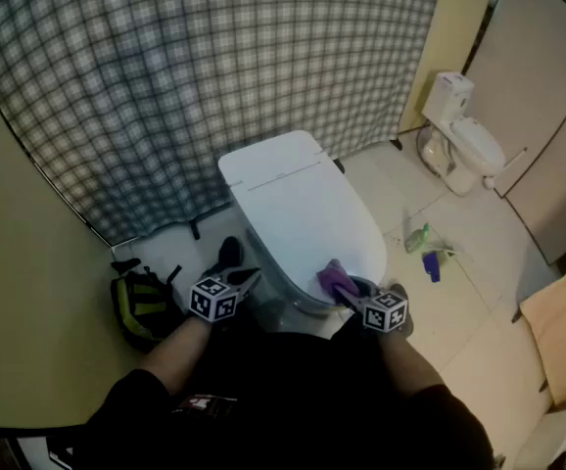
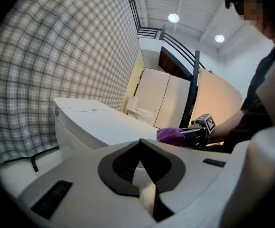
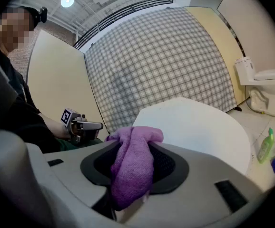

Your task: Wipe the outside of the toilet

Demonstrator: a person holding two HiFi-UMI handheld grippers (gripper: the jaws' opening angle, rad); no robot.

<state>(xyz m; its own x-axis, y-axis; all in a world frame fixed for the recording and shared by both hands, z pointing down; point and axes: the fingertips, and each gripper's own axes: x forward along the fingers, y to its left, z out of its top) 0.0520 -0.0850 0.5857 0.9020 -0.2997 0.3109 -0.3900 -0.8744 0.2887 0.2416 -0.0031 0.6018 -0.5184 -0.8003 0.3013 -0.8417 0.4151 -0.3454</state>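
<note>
Checked curtain [image 1: 214, 67] fills the back of the stall, with a pale tiled floor [image 1: 479, 331] spreading off to the right. The white toilet [image 1: 303, 213] stands before the curtain with its lid down. Its base and the lower front of the bowl are hidden in the head view behind the person's dark sleeves and body.

A dark bag [image 1: 144, 306] with yellow-green trim sits in shadow left of the toilet, and its shape is hard to read. On the floor to the right lie a green bottle [image 1: 417, 238] and a small blue thing [image 1: 432, 265] too small to identify. A second toilet [image 1: 459, 135] stands well apart by the far panels.

Both forearms reach forward and down, one on each side of the bowl's front. The left tool [image 1: 248, 278] is held by the left front of the bowl with its jaws together and nothing between them. The right tool [image 1: 353, 295] is clamped on a purple cloth [image 3: 132, 167], whose bunched top pokes out past the tips. The cloth sits at the right front edge of the lid, and whether it touches there cannot be told. Its lower end disappears between the jaws.
</note>
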